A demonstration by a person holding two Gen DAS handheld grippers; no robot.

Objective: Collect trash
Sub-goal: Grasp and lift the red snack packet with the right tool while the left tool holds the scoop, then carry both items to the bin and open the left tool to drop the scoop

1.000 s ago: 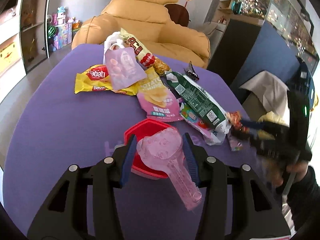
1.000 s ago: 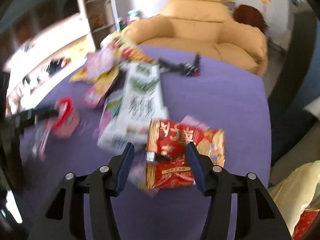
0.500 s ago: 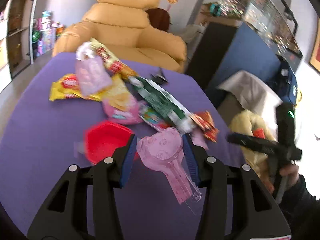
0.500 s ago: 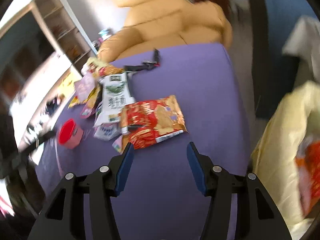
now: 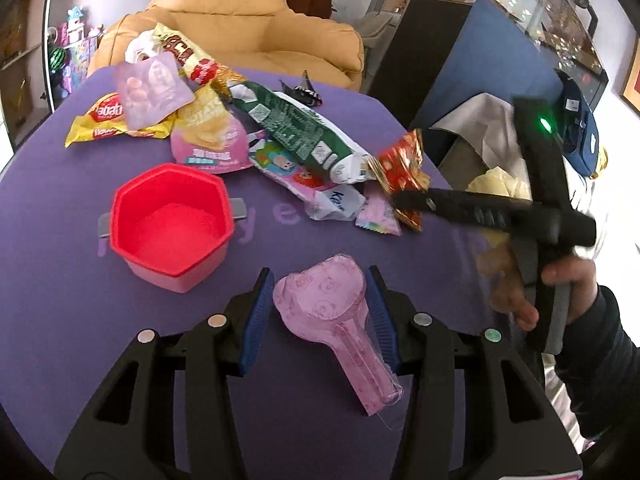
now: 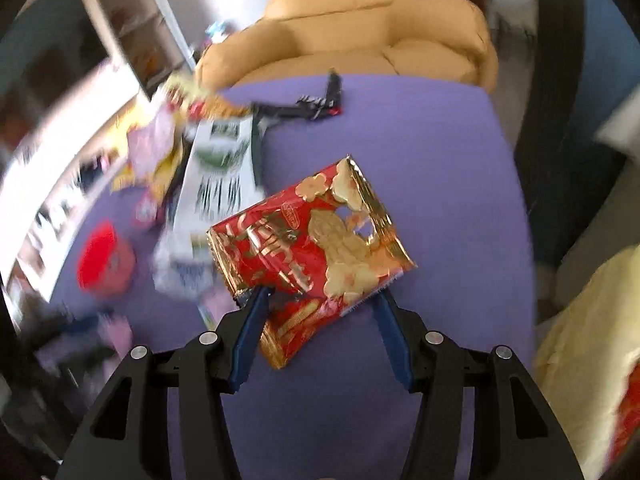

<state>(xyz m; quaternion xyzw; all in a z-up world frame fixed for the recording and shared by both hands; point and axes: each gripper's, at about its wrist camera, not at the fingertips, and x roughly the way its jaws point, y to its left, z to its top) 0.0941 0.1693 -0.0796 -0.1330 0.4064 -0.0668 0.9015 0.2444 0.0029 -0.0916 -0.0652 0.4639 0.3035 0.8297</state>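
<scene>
My left gripper (image 5: 320, 292) is shut on a pink spoon-shaped plastic wrapper (image 5: 332, 312), held just above the purple table (image 5: 60, 280). A person's hand (image 5: 560, 280) holds my right gripper (image 5: 400, 200), whose tips are at a red and gold snack packet (image 5: 400, 168). In the right wrist view this packet (image 6: 312, 248) lies between the wide-open jaws of the right gripper (image 6: 320, 296). Its near edge covers the fingertips. A pile of other wrappers (image 5: 224, 128) lies further back, among them a green and white one (image 5: 300, 132).
A red plastic cup (image 5: 168, 220) stands open on the table, left of my left gripper. A pale yellow bag (image 6: 592, 340) with trash in it hangs off the table's right side. A beige armchair (image 5: 248, 28) stands behind the table and shelves (image 6: 80, 120) to the left.
My left gripper carried the pink wrapper away from the red cup toward the right. My right gripper swung toward the yellow bag, then came back onto the red and gold packet.
</scene>
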